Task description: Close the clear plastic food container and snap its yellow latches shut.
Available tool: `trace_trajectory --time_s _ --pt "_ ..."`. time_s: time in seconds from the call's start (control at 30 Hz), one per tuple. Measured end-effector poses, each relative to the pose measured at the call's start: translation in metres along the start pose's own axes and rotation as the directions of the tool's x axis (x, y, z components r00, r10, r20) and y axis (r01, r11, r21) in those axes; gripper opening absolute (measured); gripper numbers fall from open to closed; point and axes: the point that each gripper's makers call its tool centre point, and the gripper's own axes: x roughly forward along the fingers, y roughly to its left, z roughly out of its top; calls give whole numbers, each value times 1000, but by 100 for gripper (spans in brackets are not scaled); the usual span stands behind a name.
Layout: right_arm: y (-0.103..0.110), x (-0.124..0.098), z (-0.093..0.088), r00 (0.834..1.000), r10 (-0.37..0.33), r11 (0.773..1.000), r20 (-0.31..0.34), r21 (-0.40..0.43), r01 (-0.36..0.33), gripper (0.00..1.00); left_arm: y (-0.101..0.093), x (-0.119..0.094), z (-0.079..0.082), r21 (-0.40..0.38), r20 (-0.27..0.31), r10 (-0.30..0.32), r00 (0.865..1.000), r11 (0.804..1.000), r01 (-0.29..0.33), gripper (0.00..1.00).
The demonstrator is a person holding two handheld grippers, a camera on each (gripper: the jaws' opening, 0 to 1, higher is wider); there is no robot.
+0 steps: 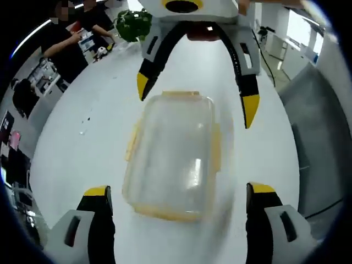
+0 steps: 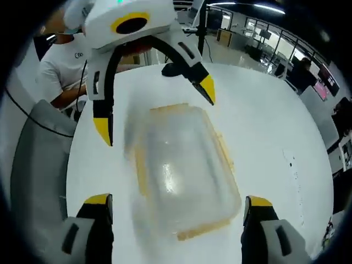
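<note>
Left gripper view looks down close over the container on the white table; right gripper view faces it from the opposite end, sharing both.

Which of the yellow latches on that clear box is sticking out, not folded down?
The latch on the container's long side, at left in the left gripper view, flares outward; the other side latch appears to lie flatter.
</note>
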Motion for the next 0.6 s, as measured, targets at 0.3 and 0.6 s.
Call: trace_trajectory --time_s 0.3,0.6 --pt "4 -20 -7 996 -66 993 59 105 60 99 -5 -15 -10 -112 42 90 995 990 -85 99" --pt "18 -35 -21 978 -165 967 128 218 134 99 -32 -29 -23 -184 70 119 990 977 -105 99"
